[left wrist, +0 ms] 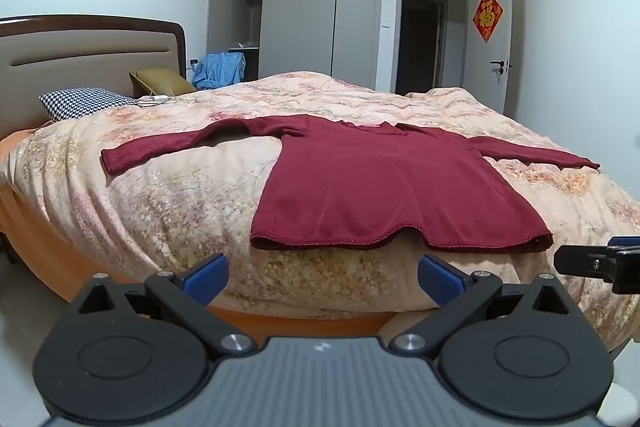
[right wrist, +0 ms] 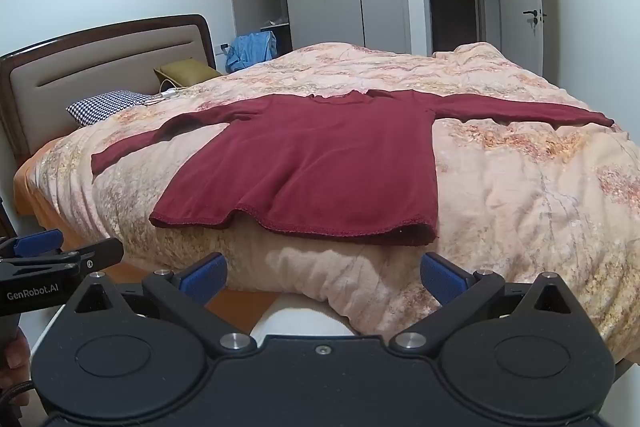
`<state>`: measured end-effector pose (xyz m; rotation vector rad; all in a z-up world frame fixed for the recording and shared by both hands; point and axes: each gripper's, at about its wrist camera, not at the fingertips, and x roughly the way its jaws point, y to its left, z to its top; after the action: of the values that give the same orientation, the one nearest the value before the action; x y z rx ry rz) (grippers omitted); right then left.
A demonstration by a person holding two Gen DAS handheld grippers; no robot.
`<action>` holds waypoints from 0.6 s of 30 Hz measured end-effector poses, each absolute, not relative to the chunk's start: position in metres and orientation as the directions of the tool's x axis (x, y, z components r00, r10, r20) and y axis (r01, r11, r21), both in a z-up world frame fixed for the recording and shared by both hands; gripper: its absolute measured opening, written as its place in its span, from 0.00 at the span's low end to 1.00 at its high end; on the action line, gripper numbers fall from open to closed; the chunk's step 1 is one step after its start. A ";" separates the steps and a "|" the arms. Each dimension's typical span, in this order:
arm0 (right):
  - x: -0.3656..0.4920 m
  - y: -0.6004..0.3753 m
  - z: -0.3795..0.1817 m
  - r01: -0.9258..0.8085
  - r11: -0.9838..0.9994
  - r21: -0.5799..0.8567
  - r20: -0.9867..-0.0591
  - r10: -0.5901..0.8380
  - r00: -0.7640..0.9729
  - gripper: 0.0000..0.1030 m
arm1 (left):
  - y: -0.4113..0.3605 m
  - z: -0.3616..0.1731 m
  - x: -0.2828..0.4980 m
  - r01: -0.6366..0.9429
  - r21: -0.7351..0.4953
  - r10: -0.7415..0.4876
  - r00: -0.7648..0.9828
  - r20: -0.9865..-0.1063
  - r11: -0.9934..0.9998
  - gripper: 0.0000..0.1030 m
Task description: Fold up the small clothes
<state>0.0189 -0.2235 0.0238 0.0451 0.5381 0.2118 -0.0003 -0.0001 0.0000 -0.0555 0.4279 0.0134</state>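
- The shirt (left wrist: 384, 183) lies flat on the bed (left wrist: 168, 211), sleeves spread, hem at the bed's near edge.
- Left gripper (left wrist: 322, 277): fingers spread wide and empty, just short of the hem, below the shirt's left half.
- Right gripper (right wrist: 323, 277): fingers spread wide and empty, just short of the hem, facing the shirt's right half.
- Neither gripper touches the shirt.

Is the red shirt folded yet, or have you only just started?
Only just started. Done: the dark red long-sleeved knit shirt lies flat on the peach floral quilt, both sleeves spread wide. In hand: nothing; the left hand-held gripper and right hand-held gripper are open and empty, short of the hem. Left: every fold, sleeves and body.
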 end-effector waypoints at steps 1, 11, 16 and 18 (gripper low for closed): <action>0.019 -0.224 0.024 -0.190 0.977 0.100 -0.503 0.214 0.837 1.00 | 0.000 0.000 0.000 -0.025 -0.049 0.003 0.909 -0.418 0.998 1.00; 0.019 -0.224 0.024 -0.190 0.976 0.102 -0.504 0.216 0.836 1.00 | -0.004 0.001 0.000 -0.025 -0.043 0.005 0.910 -0.416 0.999 1.00; 0.019 -0.224 0.023 -0.191 0.976 0.103 -0.505 0.217 0.835 1.00 | -0.003 0.000 0.000 -0.024 -0.043 0.004 0.910 -0.416 0.999 1.00; 0.019 -0.223 0.023 -0.192 0.976 0.103 -0.506 0.218 0.835 1.00 | -0.003 0.000 0.000 -0.024 -0.043 0.003 0.910 -0.415 0.999 1.00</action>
<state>0.0192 -0.2235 0.0234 0.0487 0.5416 0.2170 0.0000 -0.0032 0.0001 -0.0479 0.4283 0.0138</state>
